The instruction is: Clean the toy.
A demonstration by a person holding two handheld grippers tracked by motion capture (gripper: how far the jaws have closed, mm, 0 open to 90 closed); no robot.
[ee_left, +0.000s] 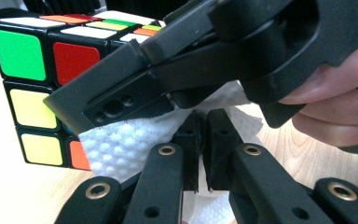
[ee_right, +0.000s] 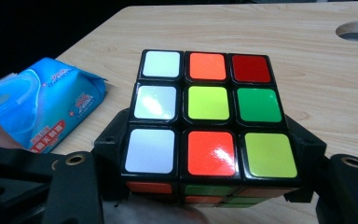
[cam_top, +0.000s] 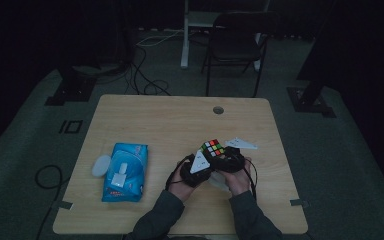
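High view: one cube [cam_top: 213, 147], one wipes pack [cam_top: 125, 171] and one round lid [cam_top: 101, 165] on the table [cam_top: 170, 120]; two grippers meet at the cube, right of centre, near side. The right gripper [ee_right: 209, 186] pinches the cube between its jaws, lifted just off the table. The left gripper [ee_left: 199, 135] has its jaws pressed together on one white wipe [ee_left: 121, 144], which lies against the cube's side. The cube's lower faces and most of the wipe are hidden by grippers and hands. The pack lies well apart to the left; the far half of the table is open, with one hole [cam_top: 218, 110] near the far edge.
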